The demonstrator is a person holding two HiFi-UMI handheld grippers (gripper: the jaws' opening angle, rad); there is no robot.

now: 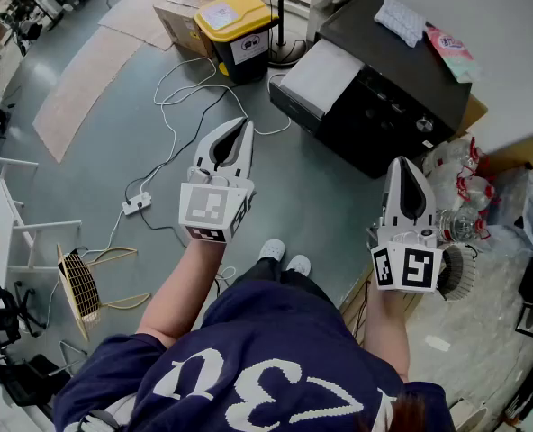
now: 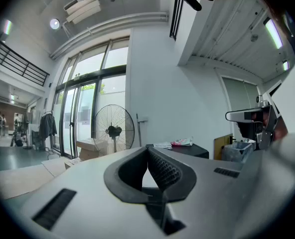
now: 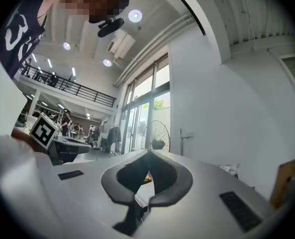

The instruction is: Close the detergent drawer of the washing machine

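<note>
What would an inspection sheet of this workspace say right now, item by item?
Surface: grey floor, cardboard sheets laid on it.
Job's things: dark appliance by the wall; its drawer cannot be made out.
Clutter: yellow-lidded bin, wrapped bottles, cloth on the appliance.
Grippers: left gripper and right gripper both shut, empty, held level in the air.
Cables: white cable and power strip on the floor.
Surroundings: standing fan, tall windows.

Left gripper point(image 1: 242, 124), right gripper point(image 1: 402, 163) closed, empty, short of washing machine point(image 1: 374, 66).

Bare grey floor point(image 1: 320, 183) lies open ahead — loose white cables point(image 1: 174, 142) cross it; a black boxy machine point(image 1: 392, 88) blocks the right.
</note>
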